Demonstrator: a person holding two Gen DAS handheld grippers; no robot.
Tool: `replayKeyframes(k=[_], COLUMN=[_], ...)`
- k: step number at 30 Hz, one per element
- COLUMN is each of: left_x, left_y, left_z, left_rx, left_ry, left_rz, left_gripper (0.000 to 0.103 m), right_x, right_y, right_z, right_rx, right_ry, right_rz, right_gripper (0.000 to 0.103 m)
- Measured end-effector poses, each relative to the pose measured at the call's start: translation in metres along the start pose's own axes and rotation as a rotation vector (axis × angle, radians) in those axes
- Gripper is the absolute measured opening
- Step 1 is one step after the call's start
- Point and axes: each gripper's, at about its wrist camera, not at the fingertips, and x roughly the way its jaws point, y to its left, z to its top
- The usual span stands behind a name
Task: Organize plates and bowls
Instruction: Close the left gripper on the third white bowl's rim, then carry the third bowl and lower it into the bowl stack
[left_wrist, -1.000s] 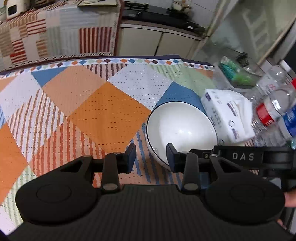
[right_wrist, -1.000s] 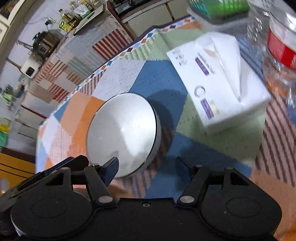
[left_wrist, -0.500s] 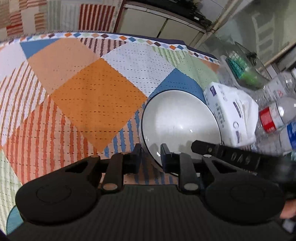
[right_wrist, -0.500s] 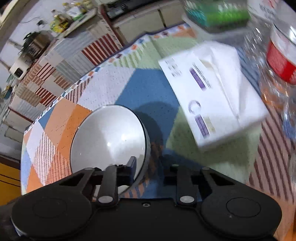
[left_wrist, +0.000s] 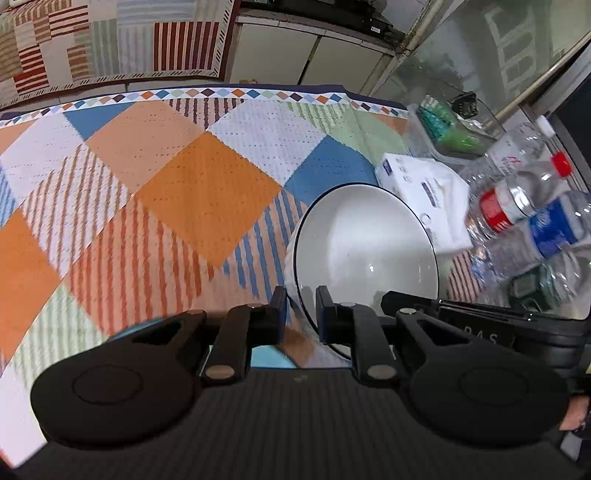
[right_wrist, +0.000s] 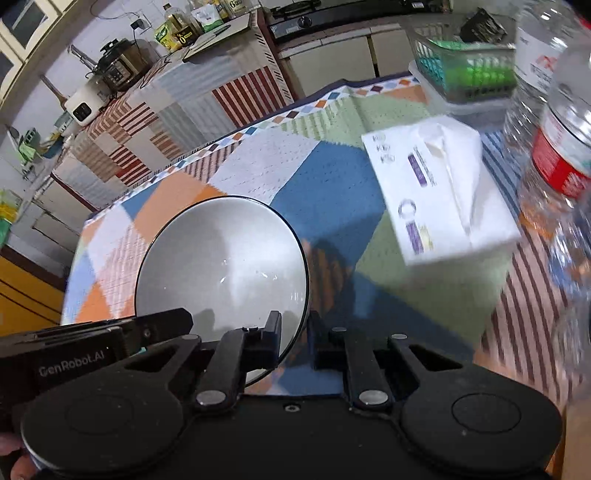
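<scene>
Since a second ago both claws have closed in and tipped the white bowl (left_wrist: 364, 251) up off the patchwork cloth (left_wrist: 207, 206), beside the tissue pack (left_wrist: 424, 192). The left gripper (left_wrist: 300, 314) is pinched on its near rim; the right gripper (right_wrist: 295, 336) is closing on the rim's other side. The bowl looks hard, smooth, slippery and easy to break, so I think holding the rim on both sides is best.

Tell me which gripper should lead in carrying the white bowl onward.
Probably left: the left gripper is clamped on the white bowl rim, with open tablecloth beside it. The right gripper, closing on the opposite rim, sits near the tissue pack.
</scene>
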Motion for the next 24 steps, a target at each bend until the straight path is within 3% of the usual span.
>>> replayKeyframes(k=[4, 11, 21, 24], left_x=[-0.029, -0.078, -0.134, -0.14], left_y=[-0.008, -0.018, -0.015, -0.021], left_z=[-0.013, -0.034, -0.078, -0.096], left_rx=[0.029, 0.07, 0.077, 0.125], left_ry=[0.018, 0.012, 0.037, 0.052], left_rz=[0.019, 0.025, -0.067, -0.077], left_gripper=[0.014, 0.014, 0.014, 0.014], right_x=[-0.022, -0.063, -0.119, -0.135], right_y=[0.009, 0.036, 0.05, 0.051], right_z=[-0.014, -0.042, -0.09, -0.106], right_rx=[0.02, -0.072, -0.072, -0.084], right_ry=[0.008, 0.03, 0.011, -0.001], right_rz=[0.022, -0.001, 0.033, 0.039], right_gripper=[0.018, 0.018, 0.019, 0.019])
